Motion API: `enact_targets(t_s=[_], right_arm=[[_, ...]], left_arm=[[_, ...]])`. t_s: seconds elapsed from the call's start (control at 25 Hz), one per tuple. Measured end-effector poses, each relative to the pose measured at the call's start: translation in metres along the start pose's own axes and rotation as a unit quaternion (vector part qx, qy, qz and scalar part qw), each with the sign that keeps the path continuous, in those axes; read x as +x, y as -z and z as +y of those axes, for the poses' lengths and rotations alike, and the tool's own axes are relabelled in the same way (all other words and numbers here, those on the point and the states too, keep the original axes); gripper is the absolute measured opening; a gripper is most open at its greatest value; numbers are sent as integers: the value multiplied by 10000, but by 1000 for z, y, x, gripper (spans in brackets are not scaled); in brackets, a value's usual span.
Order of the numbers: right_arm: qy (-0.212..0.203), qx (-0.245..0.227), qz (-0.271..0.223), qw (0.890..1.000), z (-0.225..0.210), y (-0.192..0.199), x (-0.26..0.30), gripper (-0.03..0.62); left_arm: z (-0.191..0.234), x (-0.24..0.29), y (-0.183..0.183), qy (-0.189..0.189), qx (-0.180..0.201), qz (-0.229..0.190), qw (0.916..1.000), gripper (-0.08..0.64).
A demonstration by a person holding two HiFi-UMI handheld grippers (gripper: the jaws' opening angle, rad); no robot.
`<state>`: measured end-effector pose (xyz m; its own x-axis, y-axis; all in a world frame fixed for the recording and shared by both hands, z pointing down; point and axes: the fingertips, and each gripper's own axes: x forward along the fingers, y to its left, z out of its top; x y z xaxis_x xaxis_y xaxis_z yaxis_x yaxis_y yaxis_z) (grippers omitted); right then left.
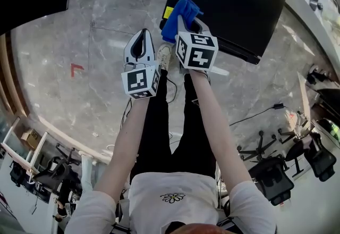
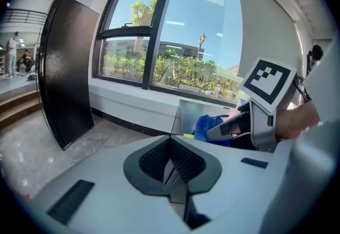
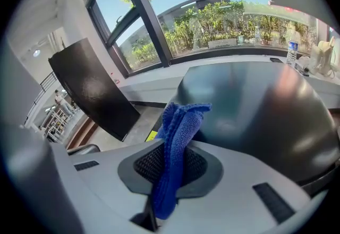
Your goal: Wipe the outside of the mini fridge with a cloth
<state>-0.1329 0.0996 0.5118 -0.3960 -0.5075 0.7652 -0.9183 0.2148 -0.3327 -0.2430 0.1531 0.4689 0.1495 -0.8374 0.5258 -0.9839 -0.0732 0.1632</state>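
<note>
The black mini fridge (image 1: 234, 4) stands ahead of me on the floor; its dark top (image 3: 255, 105) fills the right gripper view. My right gripper (image 1: 187, 24) is shut on a blue cloth (image 1: 178, 15), held above the fridge's near left corner. The cloth (image 3: 175, 148) sticks up bunched between the jaws, and shows in the left gripper view (image 2: 212, 126) too. My left gripper (image 1: 141, 47) hangs beside it to the left, over the floor, jaws shut with nothing between them (image 2: 175, 174).
A tall black panel (image 2: 66, 68) stands to the left near the window wall (image 2: 159, 41). A yellow label (image 1: 168, 12) is on the fridge's left edge. Office chairs (image 1: 276, 174) and cables (image 1: 255, 116) lie on the marble floor to the right.
</note>
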Motion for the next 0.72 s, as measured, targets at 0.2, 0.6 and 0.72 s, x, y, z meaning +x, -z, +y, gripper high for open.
enact_targets(t_s=[0.2,0.6,0.72], right_arm=[[122,-46,6,9999,-38,10,-22,66],[576,218,-43,9981,-145,29,-85,67],[755,343,-74,9965,-177,36,-102,66]], left_arm=[[-43,17,-6,338,203,3,9992,5],[-153,37,-5,1032,574,114,9929,5],[-184,42,1,1209,642,150,9905,5]])
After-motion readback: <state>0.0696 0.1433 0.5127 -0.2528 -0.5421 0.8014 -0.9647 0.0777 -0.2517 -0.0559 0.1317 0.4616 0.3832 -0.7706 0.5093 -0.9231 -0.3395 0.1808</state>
